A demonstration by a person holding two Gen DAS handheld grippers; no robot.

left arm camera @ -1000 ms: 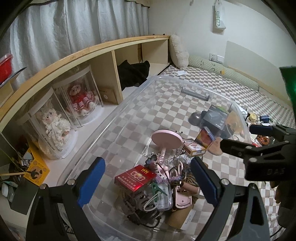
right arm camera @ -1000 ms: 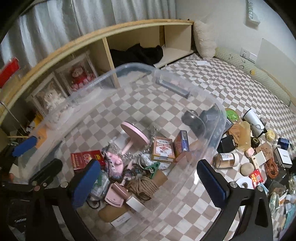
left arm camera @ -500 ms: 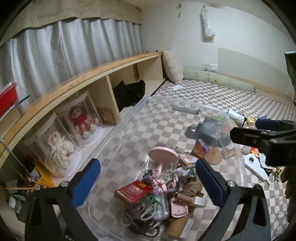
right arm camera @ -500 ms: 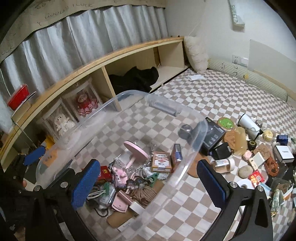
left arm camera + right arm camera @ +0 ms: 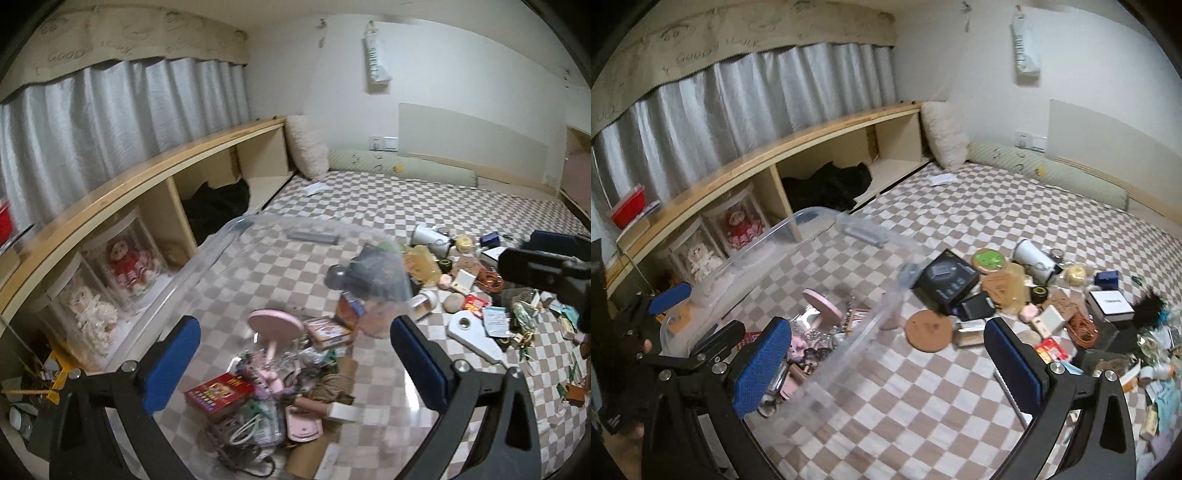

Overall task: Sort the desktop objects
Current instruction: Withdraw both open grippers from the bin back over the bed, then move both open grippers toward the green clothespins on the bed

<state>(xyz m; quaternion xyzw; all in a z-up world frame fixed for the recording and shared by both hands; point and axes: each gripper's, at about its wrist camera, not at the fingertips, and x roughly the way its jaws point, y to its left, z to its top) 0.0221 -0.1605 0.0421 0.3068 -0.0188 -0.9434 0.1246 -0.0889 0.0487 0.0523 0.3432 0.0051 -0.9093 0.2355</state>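
A clear plastic bin [image 5: 207, 254] lies on the checkered bed, holding a pink stand mirror [image 5: 275, 325], a red box [image 5: 219, 395], card boxes, cords and pink items. It also shows in the right wrist view [image 5: 812, 221]. My left gripper [image 5: 295, 365] is open and empty, raised above the bin's near end. My right gripper [image 5: 886, 365] is open and empty, above the bin's right rim. Loose objects lie right of the bin: a black box [image 5: 947, 278], a cork coaster [image 5: 929, 330], a white cup [image 5: 1034, 256] and an orange cord [image 5: 1080, 326].
A wooden shelf [image 5: 768, 162] runs along the left with two doll cases [image 5: 110, 273] and black cloth [image 5: 827, 186]. A pillow [image 5: 945, 133] and green bolster [image 5: 1052, 177] lie at the far wall. The left gripper shows at the right wrist view's left edge [image 5: 670, 295].
Both grippers have risen and drawn back from the bin, so both views now take in more of the room. Both stay open and empty.
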